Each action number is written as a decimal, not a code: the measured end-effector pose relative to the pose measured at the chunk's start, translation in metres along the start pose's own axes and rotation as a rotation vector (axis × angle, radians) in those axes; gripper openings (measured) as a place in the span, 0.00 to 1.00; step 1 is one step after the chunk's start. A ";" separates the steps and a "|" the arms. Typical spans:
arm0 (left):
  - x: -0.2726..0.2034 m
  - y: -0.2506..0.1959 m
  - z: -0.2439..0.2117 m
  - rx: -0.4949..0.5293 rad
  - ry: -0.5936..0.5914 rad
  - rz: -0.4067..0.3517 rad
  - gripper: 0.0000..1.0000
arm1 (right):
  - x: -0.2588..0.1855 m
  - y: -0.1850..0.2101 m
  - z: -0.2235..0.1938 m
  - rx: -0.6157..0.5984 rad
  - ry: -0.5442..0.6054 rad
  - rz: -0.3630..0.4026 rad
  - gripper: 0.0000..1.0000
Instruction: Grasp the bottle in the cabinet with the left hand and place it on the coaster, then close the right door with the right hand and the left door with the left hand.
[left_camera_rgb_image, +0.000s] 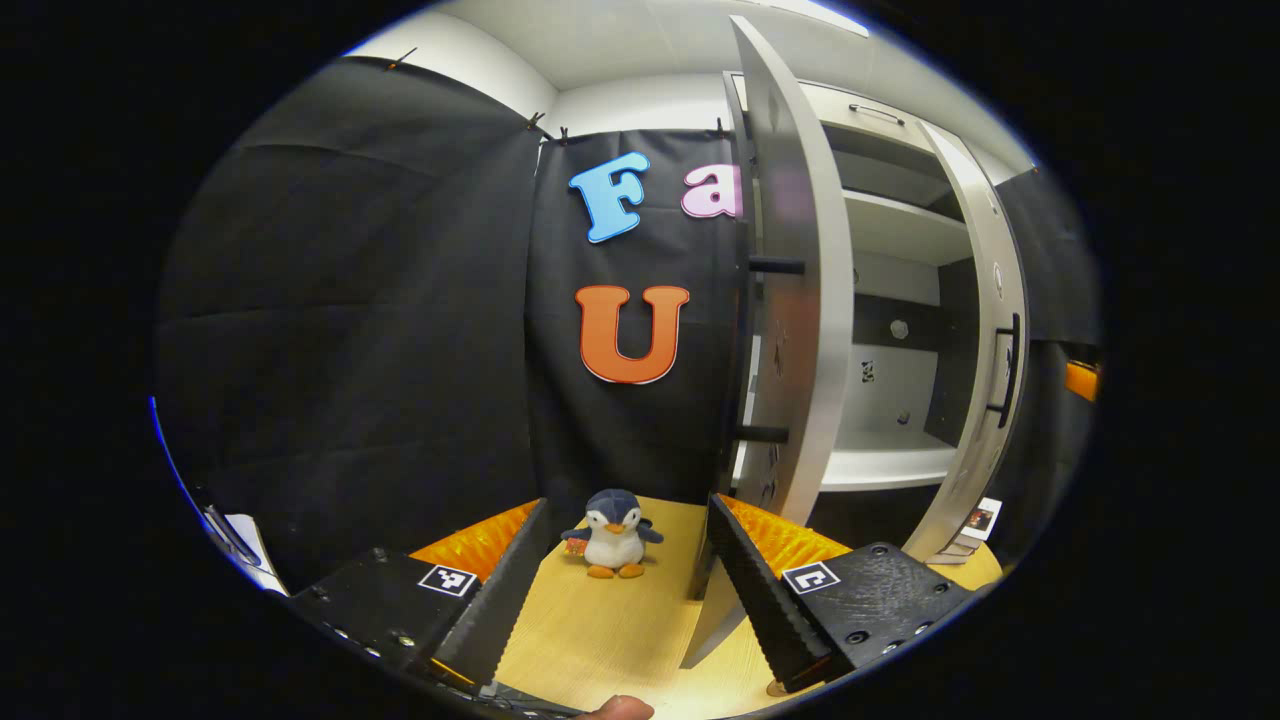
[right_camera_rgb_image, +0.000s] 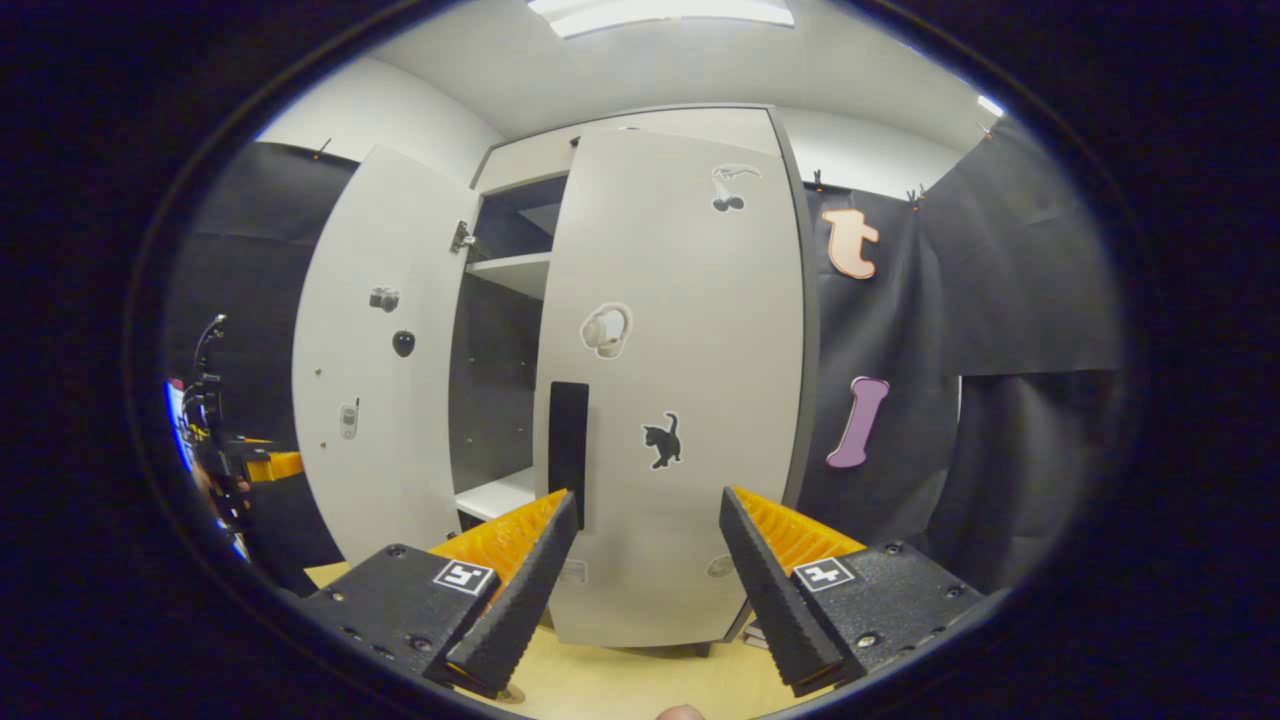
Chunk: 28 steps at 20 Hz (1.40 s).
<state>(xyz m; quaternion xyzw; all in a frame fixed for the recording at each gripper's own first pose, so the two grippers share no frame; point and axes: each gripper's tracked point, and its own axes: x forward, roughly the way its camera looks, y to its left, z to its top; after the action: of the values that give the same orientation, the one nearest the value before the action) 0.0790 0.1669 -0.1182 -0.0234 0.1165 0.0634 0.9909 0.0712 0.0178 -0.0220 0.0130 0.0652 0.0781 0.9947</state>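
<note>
In the left gripper view my left gripper (left_camera_rgb_image: 628, 500) stands open over the wooden table (left_camera_rgb_image: 600, 640) with nothing between its fingers. The white cabinet is off to its right. The cabinet's left door (left_camera_rgb_image: 795, 300) swings far out and is seen nearly edge-on. The right door (left_camera_rgb_image: 990, 330) stands partly open. The shelves (left_camera_rgb_image: 885, 465) that I see hold no bottle. In the right gripper view my right gripper (right_camera_rgb_image: 648, 492) is open, close in front of the right door (right_camera_rgb_image: 680, 380) and beside its black handle (right_camera_rgb_image: 568, 450). The left door (right_camera_rgb_image: 375, 370) stands wide open.
A small penguin plush (left_camera_rgb_image: 612, 535) stands on the table, straight ahead of the left gripper and in front of the black cloth wall. Small cards (left_camera_rgb_image: 975, 525) lie by the cabinet's base. At the far left of the right gripper view is a hand (right_camera_rgb_image: 215, 470) with some gear.
</note>
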 end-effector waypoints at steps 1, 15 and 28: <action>0.005 0.001 0.005 -0.001 -0.007 -0.006 0.95 | -0.004 -0.003 0.000 0.002 0.003 -0.012 0.94; 0.029 0.001 0.060 -0.015 -0.078 -0.148 0.94 | -0.017 0.002 -0.004 0.030 0.023 -0.040 0.94; 0.018 -0.063 0.060 0.060 -0.064 -0.277 0.94 | -0.027 -0.014 -0.005 0.048 0.026 -0.035 0.93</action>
<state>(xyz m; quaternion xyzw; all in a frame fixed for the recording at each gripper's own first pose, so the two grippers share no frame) 0.1179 0.1106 -0.0617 -0.0074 0.0822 -0.0769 0.9936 0.0465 -0.0006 -0.0241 0.0348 0.0802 0.0593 0.9944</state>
